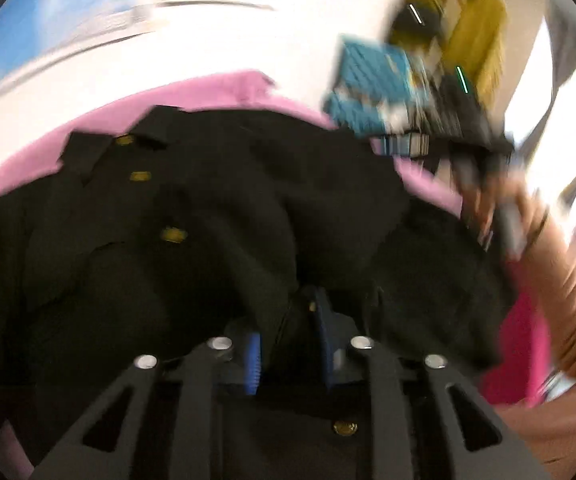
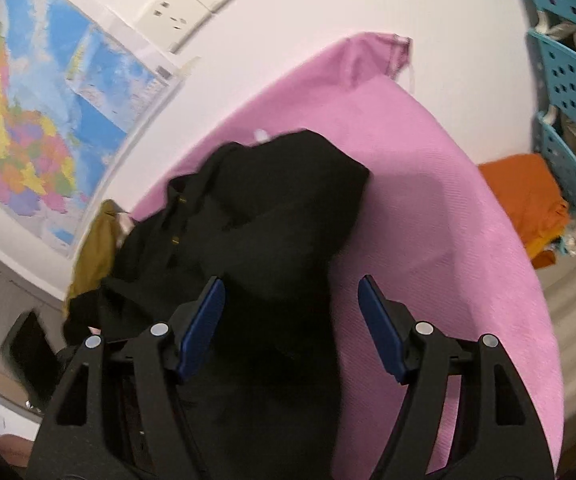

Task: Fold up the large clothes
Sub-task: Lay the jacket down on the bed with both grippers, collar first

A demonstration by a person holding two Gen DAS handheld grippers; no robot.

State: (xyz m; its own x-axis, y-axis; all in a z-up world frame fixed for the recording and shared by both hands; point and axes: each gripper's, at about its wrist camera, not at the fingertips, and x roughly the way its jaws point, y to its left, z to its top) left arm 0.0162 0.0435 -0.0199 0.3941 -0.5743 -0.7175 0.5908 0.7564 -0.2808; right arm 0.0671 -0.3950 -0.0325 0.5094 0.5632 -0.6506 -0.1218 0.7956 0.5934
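A black button-up shirt with gold buttons lies crumpled on a pink cloth. My left gripper sits low at the shirt's near edge, its blue pads close together with a fold of black fabric pinched between them. In the right wrist view the same shirt is bunched on the pink cloth. My right gripper hovers over it with its jaws wide apart, gripping nothing. In the left wrist view the person's hand and the right tool it carries are a blur at the shirt's right side.
A map and sockets are on the white wall behind. Blue perforated baskets with laundry stand at the right, with an orange garment beside them. An olive garment lies at the shirt's left. A bare forearm crosses above a magenta cloth.
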